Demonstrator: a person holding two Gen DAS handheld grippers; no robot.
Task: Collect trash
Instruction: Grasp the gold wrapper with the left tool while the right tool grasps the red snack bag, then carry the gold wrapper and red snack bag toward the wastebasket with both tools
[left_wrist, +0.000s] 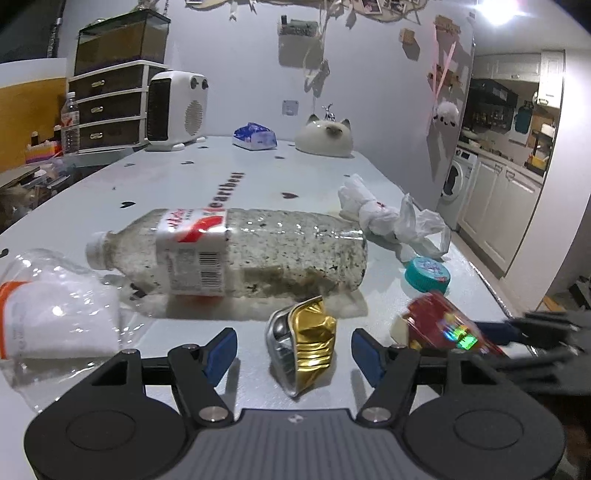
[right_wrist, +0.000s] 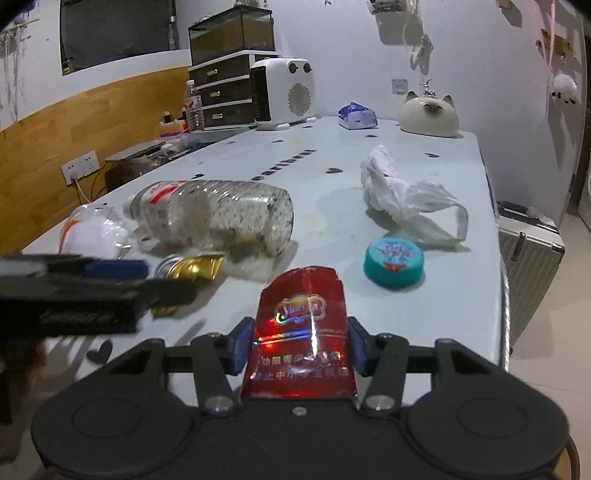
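A crushed gold can (left_wrist: 303, 341) lies on the pale table (left_wrist: 207, 177) between the open fingers of my left gripper (left_wrist: 293, 354). My right gripper (right_wrist: 299, 347) is shut on a red foil wrapper (right_wrist: 301, 332), which also shows in the left wrist view (left_wrist: 443, 325). A dirty clear plastic bottle (left_wrist: 236, 253) lies on its side behind the can. A teal lid (left_wrist: 426, 273) and a crumpled white plastic bag (left_wrist: 391, 218) lie to the right. A crushed clear container (left_wrist: 55, 314) with white stuff in it lies at the left.
At the back stand a white heater (left_wrist: 177, 110), a drawer unit (left_wrist: 110, 107), a tissue pack (left_wrist: 255, 136) and a cat-shaped ornament (left_wrist: 325, 140). The table's right edge drops off near a suitcase (right_wrist: 528, 243).
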